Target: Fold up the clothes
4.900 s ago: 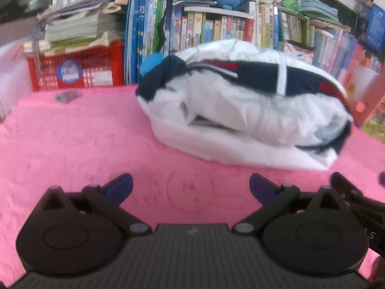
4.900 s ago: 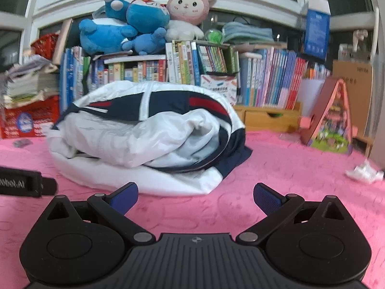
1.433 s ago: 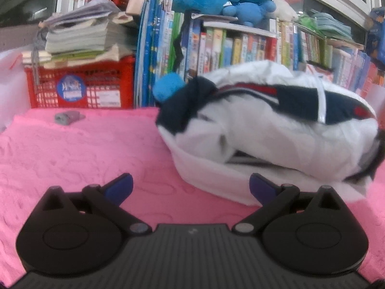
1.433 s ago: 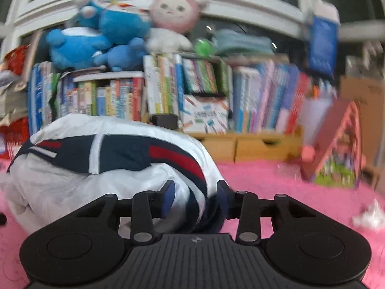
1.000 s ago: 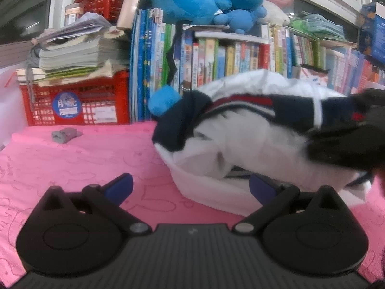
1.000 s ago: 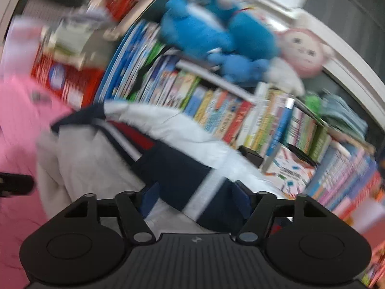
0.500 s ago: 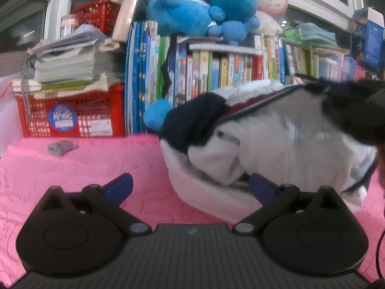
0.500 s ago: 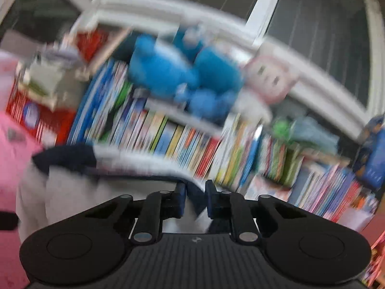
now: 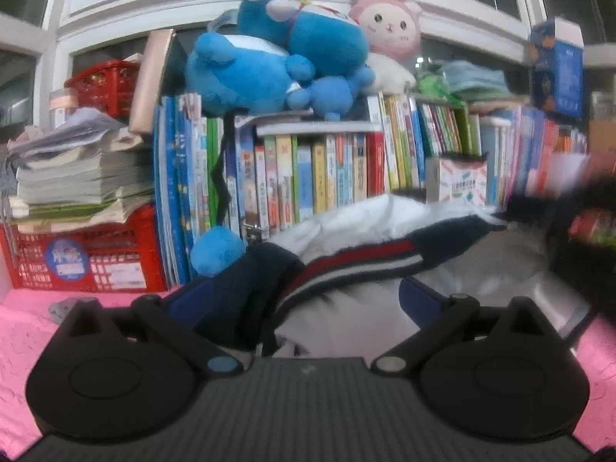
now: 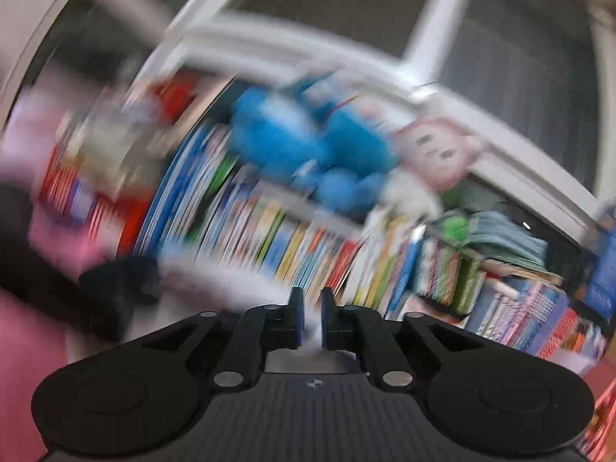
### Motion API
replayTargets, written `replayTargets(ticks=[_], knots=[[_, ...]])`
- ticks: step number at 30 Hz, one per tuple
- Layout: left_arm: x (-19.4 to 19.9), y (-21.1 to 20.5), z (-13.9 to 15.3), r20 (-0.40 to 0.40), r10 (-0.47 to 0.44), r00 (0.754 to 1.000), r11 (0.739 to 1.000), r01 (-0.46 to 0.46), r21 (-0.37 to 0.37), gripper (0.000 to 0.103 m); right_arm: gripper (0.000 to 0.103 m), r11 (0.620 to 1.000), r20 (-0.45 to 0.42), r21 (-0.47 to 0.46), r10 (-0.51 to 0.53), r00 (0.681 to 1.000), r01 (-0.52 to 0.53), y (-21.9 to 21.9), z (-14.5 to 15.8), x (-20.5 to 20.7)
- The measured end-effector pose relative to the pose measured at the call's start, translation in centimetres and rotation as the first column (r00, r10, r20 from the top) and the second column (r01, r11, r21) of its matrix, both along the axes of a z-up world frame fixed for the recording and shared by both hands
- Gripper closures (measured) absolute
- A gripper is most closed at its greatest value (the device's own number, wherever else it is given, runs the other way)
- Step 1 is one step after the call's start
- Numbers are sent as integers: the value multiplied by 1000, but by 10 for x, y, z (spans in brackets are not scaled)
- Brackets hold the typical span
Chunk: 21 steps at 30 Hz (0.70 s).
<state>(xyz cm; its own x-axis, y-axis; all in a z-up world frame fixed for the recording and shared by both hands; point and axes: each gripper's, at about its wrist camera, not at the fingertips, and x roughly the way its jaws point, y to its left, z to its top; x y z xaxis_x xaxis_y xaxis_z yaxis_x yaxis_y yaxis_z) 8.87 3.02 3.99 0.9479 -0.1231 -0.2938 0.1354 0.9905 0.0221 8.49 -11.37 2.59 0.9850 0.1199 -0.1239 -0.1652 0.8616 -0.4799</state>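
On the pink blanket, right in front of the bookshelf, sits the jacket, bunched in a puffy heap. Mostly white shell fabric, crinkly and soft-looking. A navy band crosses the top with a red stripe and thin white stripes running along it; a dark navy part hangs at its left end. White lining or lower layer shows underneath, creased.

Left gripper is spread wide, blue pads on either side of the jacket's near edge; the left pad sits against the navy part, the right pad over white fabric, neither visibly pressing. The cloth fills the gap between them.

Right gripper has its fingers nearly pressed together, pinching a small bit of white fabric of the jacket in the narrow gap. That view is heavily motion-blurred. In the left wrist view a dark blurred shape sits at the jacket's right end; cannot tell what it is.

Behind: blue plush toys and a pink plush bunny on top of the books, a red crate with stacked papers at left.
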Motion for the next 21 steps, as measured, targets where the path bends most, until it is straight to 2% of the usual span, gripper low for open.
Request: replayTargets(ticks=[1,3,4,6,7,8,9,11,13,14,16,19,20,21], knots=[[-3,2,-3,-7,0,1000,1000,0,-1,0,87,999,-20,-53,3,1000,-4,5,-12,3],[-8,7,-8,-21,-1,1000,1000,1,-2,0,74,992,-17,-123,-33,999,31,16,-33,12],[-9,9,-11,-26,1,1000,1000,0,7,0,65,989,1,-137,-54,999,53,19,-38,15],[-10,13,-16,-36,4,999,1000,-3,28,0,58,984,46,-156,-78,996,84,26,-40,22],[-9,15,-17,-41,5,999,1000,-4,26,0,47,981,69,-165,-89,994,100,29,-41,25],[-8,17,-18,-46,6,999,1000,-5,22,0,32,977,75,-185,-95,993,108,32,-43,29],[-6,19,-19,-50,8,999,1000,-7,19,0,26,969,40,-230,-89,995,96,35,-46,35],[-4,21,-19,-58,19,998,1000,-19,8,0,32,954,-27,-292,-69,997,58,39,-50,44],[-6,27,-19,-49,20,999,1000,-19,2,0,28,975,-70,-219,14,997,-29,30,-39,31],[-8,30,-19,-44,20,999,1000,-20,0,0,26,975,-89,-210,51,995,-69,28,-36,23],[-6,34,-20,-53,31,998,1000,-31,-3,0,25,959,-99,-268,70,993,-94,29,-40,16],[-7,35,-20,-59,41,997,999,-42,-16,0,26,948,-55,-319,-20,998,1,32,-50,30],[-8,35,-20,-56,38,998,999,-39,-20,0,26,948,-48,-316,-49,998,31,33,-50,36],[-9,33,-19,-56,33,998,999,-34,-19,0,27,960,-59,-273,-75,995,56,31,-46,44]])
